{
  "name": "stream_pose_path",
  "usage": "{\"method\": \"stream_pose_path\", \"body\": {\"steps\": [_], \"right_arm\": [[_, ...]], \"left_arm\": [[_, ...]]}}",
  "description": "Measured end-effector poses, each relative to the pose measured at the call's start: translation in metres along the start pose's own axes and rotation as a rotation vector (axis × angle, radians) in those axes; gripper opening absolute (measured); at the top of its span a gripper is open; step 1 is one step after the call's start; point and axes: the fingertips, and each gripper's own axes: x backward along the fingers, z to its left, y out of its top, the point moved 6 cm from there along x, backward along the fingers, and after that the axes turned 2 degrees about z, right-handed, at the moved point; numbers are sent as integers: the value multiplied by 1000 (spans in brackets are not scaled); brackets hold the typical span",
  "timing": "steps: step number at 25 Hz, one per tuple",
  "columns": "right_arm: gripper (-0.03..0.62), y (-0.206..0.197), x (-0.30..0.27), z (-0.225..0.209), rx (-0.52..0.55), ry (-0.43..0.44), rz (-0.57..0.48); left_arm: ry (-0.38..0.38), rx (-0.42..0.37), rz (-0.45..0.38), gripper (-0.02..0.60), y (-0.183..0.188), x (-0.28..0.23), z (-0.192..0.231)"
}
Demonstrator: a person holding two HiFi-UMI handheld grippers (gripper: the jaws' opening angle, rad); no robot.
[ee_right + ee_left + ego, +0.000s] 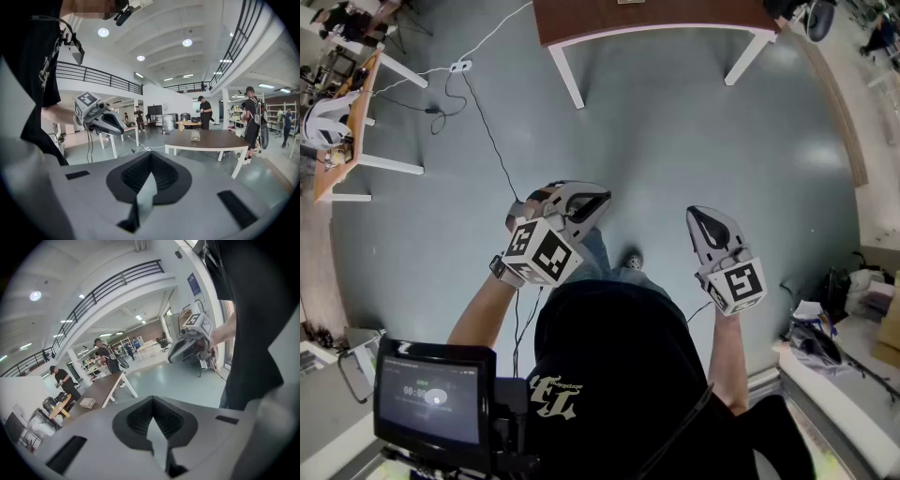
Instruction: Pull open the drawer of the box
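box (pixel 195 136): small, sits on table (pixel 220 139); well ahead of right jaws, a bit right of their line; far ahead and off to the left of left jaws
drawer: too small from here to tell which face it is on, or whether it is shut
left gripper (pixel 598 201): jaws pressed together, nothing between
right gripper (pixel 697 219): jaws pressed together, nothing between
position: both grippers held out over floor (pixel 675 141), well apart from table
step: looks like pre-approach, box untouched, pull not yet begun
next: close in on table, spread one pair of jaws, line up on drawer front; other gripper probably braces box against sliding
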Motion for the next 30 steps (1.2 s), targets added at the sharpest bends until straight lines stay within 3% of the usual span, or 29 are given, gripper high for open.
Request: {"method": "stream_pose_path", "body": {"steps": [4, 9, 14, 18, 30], "right_arm": [[-17, 11, -5, -2, -6, -21, 8], [-17, 29, -80, -9, -10, -48, 54], [-17, 52, -133, -12, -8, -61, 60], [-17, 56, -150, -9, -24, -70, 117], [-17, 115, -241, 20, 3, -75, 124]], "left_arm": [[22, 48, -45, 2, 4, 1, 17], [-10, 153, -120, 2, -36, -6, 88], [-14, 135, -116, 2, -63, -2, 134], [-38, 164, -126, 2, -82, -7, 142], [-39, 195, -145, 2, -137, 40, 209]]}}
